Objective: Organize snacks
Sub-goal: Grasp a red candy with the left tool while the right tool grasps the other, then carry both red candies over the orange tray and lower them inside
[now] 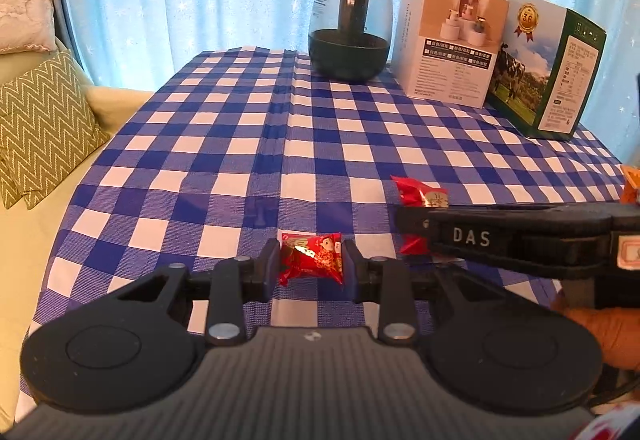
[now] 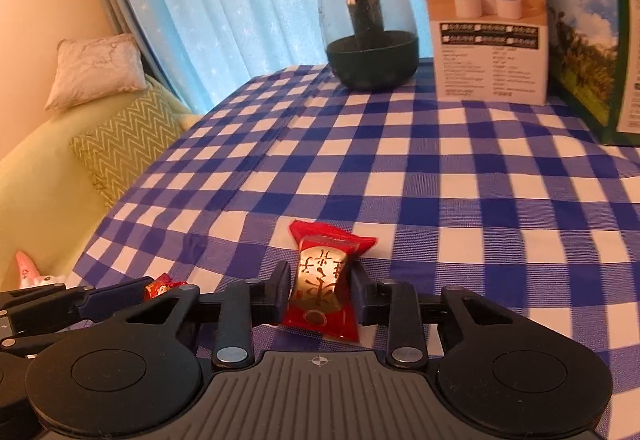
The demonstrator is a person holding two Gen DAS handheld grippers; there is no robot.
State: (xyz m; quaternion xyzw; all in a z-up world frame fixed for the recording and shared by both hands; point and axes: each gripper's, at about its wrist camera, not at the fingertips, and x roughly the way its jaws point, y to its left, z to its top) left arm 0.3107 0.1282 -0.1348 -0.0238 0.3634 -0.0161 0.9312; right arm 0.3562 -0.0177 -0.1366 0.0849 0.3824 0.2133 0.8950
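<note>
My left gripper (image 1: 311, 260) is shut on a small red candy packet with a cartoon print (image 1: 312, 258), just above the blue-and-white checked tablecloth (image 1: 240, 144). My right gripper (image 2: 320, 288) is shut on a larger red packet with a gold label (image 2: 322, 280), its pads pressing the packet's middle. In the left wrist view that packet (image 1: 420, 194) pokes out above and below the right gripper's dark fingers (image 1: 460, 236), which reach in from the right. In the right wrist view the left gripper's candy (image 2: 162, 286) shows at the lower left.
At the back of the table stand a dark glass-domed jar (image 1: 350, 28), a white carton (image 1: 448, 40) and a green carton with a cow picture (image 1: 548, 76). An orange packet (image 1: 632, 184) peeks in at the right edge. A sofa with cushions (image 1: 40, 120) borders the table's left edge.
</note>
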